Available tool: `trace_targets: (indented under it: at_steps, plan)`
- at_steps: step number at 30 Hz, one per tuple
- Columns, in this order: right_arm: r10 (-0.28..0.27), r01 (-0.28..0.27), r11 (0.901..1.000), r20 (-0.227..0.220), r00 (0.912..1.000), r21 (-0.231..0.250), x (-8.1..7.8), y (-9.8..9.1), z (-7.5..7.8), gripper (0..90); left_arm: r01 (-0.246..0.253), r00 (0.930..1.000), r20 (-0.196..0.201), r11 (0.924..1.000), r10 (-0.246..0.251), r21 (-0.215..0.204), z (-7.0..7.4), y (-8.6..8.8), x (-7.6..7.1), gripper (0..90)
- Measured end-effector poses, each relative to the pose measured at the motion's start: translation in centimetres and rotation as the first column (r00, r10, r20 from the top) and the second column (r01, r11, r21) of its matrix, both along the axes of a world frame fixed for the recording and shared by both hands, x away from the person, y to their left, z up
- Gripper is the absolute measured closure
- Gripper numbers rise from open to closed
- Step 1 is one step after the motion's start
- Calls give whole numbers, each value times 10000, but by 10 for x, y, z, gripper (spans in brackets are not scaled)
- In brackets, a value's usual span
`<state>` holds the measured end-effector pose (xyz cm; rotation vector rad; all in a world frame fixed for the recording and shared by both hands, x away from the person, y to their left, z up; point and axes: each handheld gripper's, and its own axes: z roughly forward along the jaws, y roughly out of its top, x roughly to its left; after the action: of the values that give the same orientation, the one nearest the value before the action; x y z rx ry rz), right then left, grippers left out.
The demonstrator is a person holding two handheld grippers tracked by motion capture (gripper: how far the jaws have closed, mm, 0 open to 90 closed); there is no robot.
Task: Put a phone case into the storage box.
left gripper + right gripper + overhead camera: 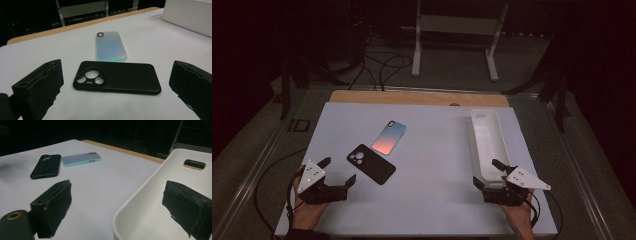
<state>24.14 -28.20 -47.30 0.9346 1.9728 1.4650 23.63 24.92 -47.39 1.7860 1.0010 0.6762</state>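
Note:
A black phone case point(371, 163) point(117, 77) point(46, 165) lies flat on the white table, camera cut-out toward the left. Just beyond it rests a pastel blue-pink phone case point(389, 137) point(110, 46) point(81, 159). My left gripper point(337, 171) point(115, 85) stands open near the table's front left, a short way before the black case, with nothing between its jaws. My right gripper point(487, 174) point(117, 202) is open at the front right, its jaws straddling the near end wall of a long white bin point(487, 141) point(155, 202).
The white table mat point(432, 165) has a wooden strip point(417, 97) along its far edge. A white stand point(457, 35) and cables sit on the floor behind. The bin has a handle slot point(194, 164) at its far end.

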Motion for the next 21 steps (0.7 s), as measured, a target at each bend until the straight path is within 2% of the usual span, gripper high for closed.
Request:
trace_targets:
  at_steps: [14,17,21]
  plan:
    - [19,-19,9999,-26,10000,-145,3,5,-3,87,-78,9996,-276,9997,71,-235,0,4,1,0]
    - [24,-24,9999,-20,10000,-128,3,4,-3,87,-148,9995,-266,9998,143,-161,1,4,1,0]
    - [-13,13,9999,3,10000,-120,4,4,-3,87,-181,9995,-276,9995,174,-257,4,4,2,0]
